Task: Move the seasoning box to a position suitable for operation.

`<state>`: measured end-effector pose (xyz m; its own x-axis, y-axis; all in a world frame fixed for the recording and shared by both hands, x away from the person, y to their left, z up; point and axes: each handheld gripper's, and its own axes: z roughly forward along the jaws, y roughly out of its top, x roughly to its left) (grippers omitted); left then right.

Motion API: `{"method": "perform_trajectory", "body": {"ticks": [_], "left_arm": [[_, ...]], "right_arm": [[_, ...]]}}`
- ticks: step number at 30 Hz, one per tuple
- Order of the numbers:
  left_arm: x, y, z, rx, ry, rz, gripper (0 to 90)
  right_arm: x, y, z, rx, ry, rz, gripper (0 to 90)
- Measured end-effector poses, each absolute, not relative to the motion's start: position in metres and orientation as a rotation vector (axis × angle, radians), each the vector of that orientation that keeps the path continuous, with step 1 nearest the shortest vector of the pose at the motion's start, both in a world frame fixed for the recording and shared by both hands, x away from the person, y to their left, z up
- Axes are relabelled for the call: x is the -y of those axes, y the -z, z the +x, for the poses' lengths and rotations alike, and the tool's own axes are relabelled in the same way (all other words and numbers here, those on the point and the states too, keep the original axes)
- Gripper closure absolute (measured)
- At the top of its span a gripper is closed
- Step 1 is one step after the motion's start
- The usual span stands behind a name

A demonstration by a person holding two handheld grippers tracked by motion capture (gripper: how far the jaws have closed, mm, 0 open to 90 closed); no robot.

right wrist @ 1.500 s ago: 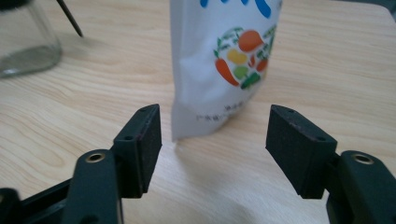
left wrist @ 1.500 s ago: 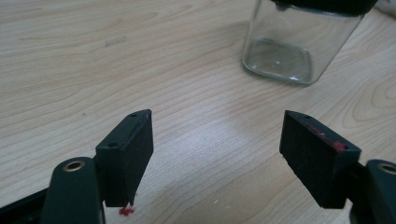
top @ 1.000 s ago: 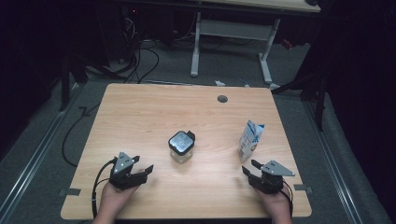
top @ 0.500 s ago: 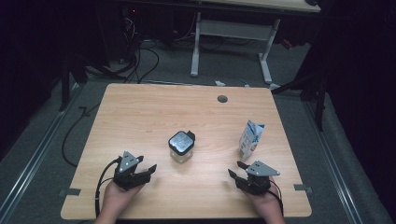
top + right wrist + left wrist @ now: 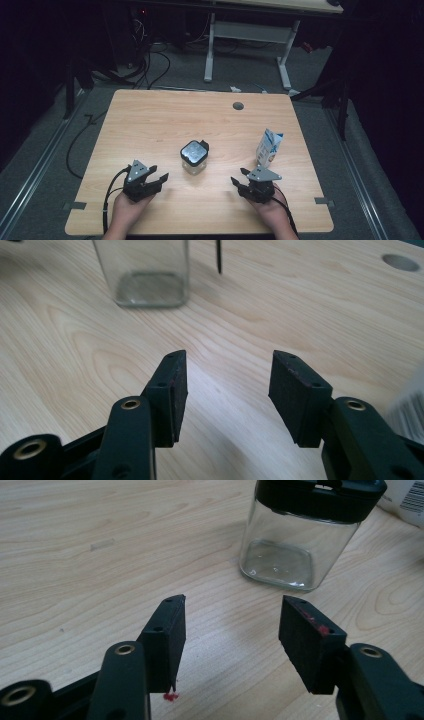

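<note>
A clear glass jar (image 5: 194,157) with a black lid stands at the table's middle; it looks empty. A blue-and-white carton (image 5: 268,148) stands upright to its right. My left gripper (image 5: 160,181) rests near the front edge, left of the jar, and points at it. Its jaws are open with nothing between them and have just been closing a little. The jar (image 5: 295,535) is ahead and to the right of that gripper (image 5: 232,615). My right gripper (image 5: 238,176) sits front right of the jar, open and empty, its jaws having just opened wider (image 5: 227,370).
The wooden table (image 5: 150,125) has a round cable hole (image 5: 238,106) near its far edge. Behind the table are a desk frame and cables on the grey floor. The carton stands close behind the right hand.
The right hand has slid left along the front of the table, toward the jar. The left hand has stayed in place.
</note>
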<state>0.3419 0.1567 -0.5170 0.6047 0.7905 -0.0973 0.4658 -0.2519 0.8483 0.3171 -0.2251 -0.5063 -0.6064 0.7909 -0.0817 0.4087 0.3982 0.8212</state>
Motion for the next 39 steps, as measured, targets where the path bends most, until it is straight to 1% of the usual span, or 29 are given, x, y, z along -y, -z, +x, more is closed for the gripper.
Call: {"method": "perform_trajectory", "body": {"ticks": [4, 6, 7, 9, 11, 14, 17, 23, 25, 28, 31, 34, 39], "left_arm": [[-0.154, 0.519, 0.343, -1.005, -0.461, 1.924, 45.3], [-0.155, 0.519, 0.344, -1.024, -0.446, 1.915, 50.0], [-0.156, 0.519, 0.345, -1.033, -0.447, 1.911, 51.0], [-0.157, 0.519, 0.345, -1.039, -0.470, 1.915, 54.3], [-0.159, 0.519, 0.345, -1.048, -0.495, 1.917, 56.5], [-0.158, 0.520, 0.348, -1.056, -0.485, 1.894, 62.4], [-0.154, 0.521, 0.354, -1.064, -0.468, 1.876, 66.1], [-0.136, 0.522, 0.374, -1.042, -0.511, 1.914, 71.6], [-0.132, 0.520, 0.381, -1.048, -0.494, 1.899, 74.8], [-0.124, 0.517, 0.386, -1.038, -0.513, 1.888, 79.8], [-0.119, 0.518, 0.393, -1.040, -0.522, 1.853, 85.6], [-0.115, 0.520, 0.401, -1.057, -0.516, 1.861, 89.8], [-0.105, 0.520, 0.410, -1.048, -0.506, 1.865, 90.0]], "right_arm": [[0.213, 0.500, 0.328, -2.197, -1.091, 0.997, 51.8], [0.209, 0.498, 0.335, -2.194, -1.109, 0.997, 53.7], [0.208, 0.499, 0.337, -2.187, -1.118, 1.005, 54.3], [0.209, 0.502, 0.340, -2.181, -1.150, 1.031, 54.4], [0.208, 0.504, 0.340, -2.211, -1.145, 1.031, 54.2], [0.210, 0.506, 0.337, -2.212, -1.148, 1.026, 54.9], [0.212, 0.510, 0.335, -2.217, -1.140, 1.026, 56.9], [0.216, 0.515, 0.332, -2.233, -1.122, 1.022, 58.6], [0.217, 0.515, 0.332, -2.230, -1.133, 1.028, 59.4], [0.218, 0.513, 0.332, -2.224, -1.152, 1.037, 60.7], [0.218, 0.514, 0.332, -2.217, -1.169, 1.046, 59.8], [0.219, 0.514, 0.333, -2.217, -1.169, 1.055, 60.0], [0.220, 0.515, 0.333, -2.211, -1.164, 1.055, 61.7]]}}
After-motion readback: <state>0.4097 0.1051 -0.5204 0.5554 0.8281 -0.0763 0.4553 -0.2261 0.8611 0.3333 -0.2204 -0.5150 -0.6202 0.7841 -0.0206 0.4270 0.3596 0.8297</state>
